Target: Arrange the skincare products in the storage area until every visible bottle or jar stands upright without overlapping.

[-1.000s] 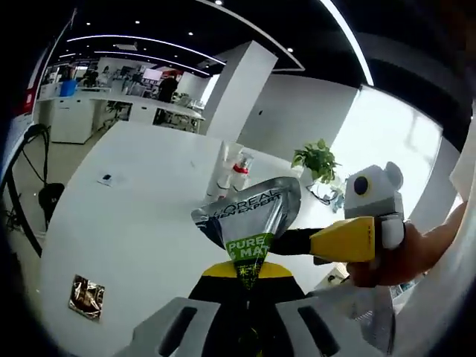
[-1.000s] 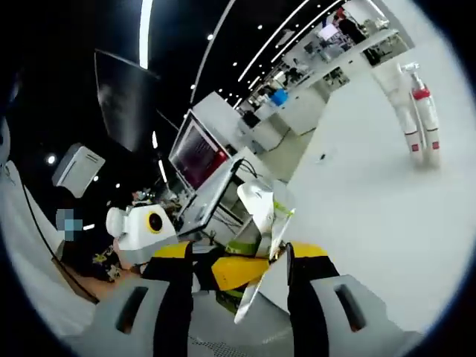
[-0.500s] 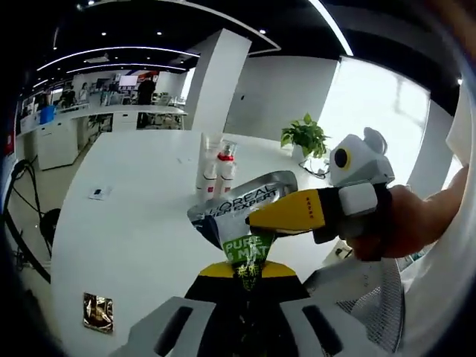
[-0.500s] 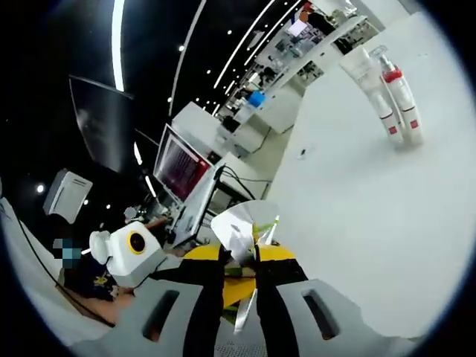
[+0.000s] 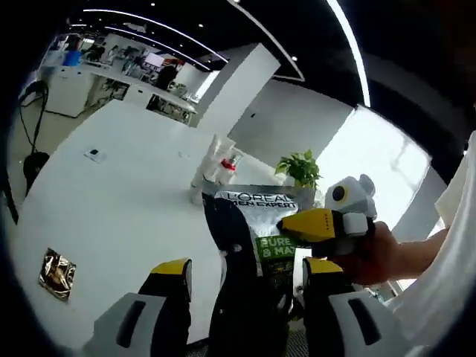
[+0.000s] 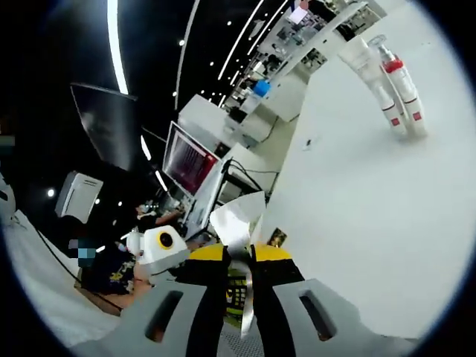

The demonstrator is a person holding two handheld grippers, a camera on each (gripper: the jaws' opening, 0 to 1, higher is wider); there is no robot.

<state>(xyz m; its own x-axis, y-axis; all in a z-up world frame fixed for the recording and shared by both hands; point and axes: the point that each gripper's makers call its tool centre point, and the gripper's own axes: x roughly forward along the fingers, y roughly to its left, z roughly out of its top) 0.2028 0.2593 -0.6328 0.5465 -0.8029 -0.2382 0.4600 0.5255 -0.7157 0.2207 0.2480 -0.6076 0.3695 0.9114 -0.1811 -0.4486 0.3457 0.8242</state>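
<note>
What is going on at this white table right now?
A person is working two handheld tools over a white table. The right tool is shut on a silver L'Oreal tube, held in the air; the left tool is open around it. Two white bottles with red bands stand upright farther along the table. A small foil sachet lies flat.

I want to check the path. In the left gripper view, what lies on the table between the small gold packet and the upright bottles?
Bare white table, in the left gripper view, between the gold packet and the bottles.
</note>
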